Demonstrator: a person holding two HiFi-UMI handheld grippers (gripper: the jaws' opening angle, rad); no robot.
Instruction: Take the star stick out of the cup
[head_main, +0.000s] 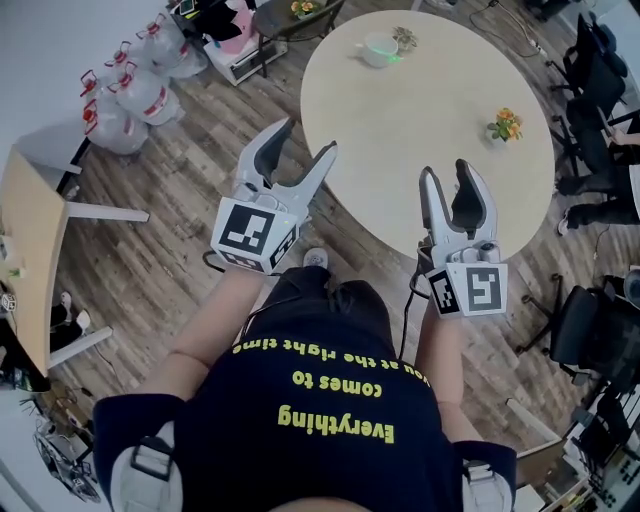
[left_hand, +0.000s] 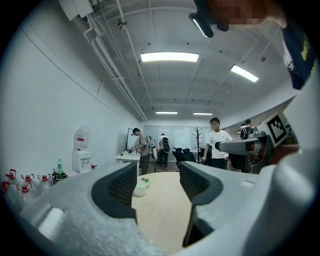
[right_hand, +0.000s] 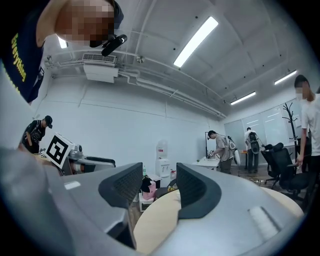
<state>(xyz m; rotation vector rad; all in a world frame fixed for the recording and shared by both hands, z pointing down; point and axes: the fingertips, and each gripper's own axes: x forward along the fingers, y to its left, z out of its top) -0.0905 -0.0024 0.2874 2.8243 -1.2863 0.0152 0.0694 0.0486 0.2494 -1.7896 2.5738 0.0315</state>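
A white cup (head_main: 380, 48) with a green glow at its rim stands at the far side of the round beige table (head_main: 420, 150). The left gripper view shows the same cup (left_hand: 140, 188), small and far off between the jaws. I cannot make out a star stick in it at this distance. My left gripper (head_main: 307, 138) hovers over the table's near left edge, open and empty. My right gripper (head_main: 446, 170) hangs over the near edge further right, also open with nothing between its fingers. Both are well short of the cup.
A small flower pot (head_main: 506, 125) stands on the table's right side, and another small decoration (head_main: 405, 38) beside the cup. Water jugs (head_main: 130, 90) crowd the floor at left near a wooden desk (head_main: 30, 250). Office chairs (head_main: 590, 70) line the right. People stand in the background.
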